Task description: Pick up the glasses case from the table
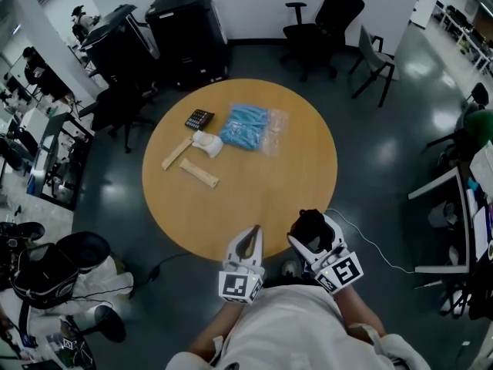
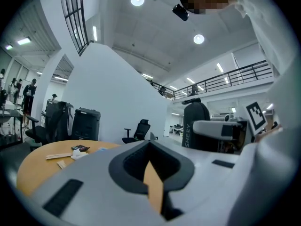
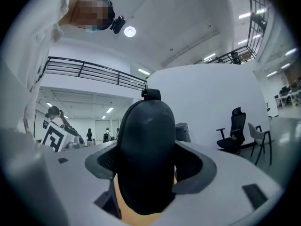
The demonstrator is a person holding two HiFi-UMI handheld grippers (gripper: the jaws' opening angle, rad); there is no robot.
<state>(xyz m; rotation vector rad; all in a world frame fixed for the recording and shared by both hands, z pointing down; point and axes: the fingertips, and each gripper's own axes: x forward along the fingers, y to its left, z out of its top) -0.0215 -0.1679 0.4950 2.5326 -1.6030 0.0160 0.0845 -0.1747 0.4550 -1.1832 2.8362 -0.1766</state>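
My right fingers (image 3: 235, 182) are clamped on the black glasses case (image 3: 146, 149), which stands upright between them and looks clear of the worktop (image 1: 254, 206), just by its near edge; my left fingers (image 2: 84, 173) are pressed together on nothing. The case seems a light, rigid, smooth shell, so I judge a hold across its middle safest against slipping. White letters down its side read roughly "SHERY", though not surely
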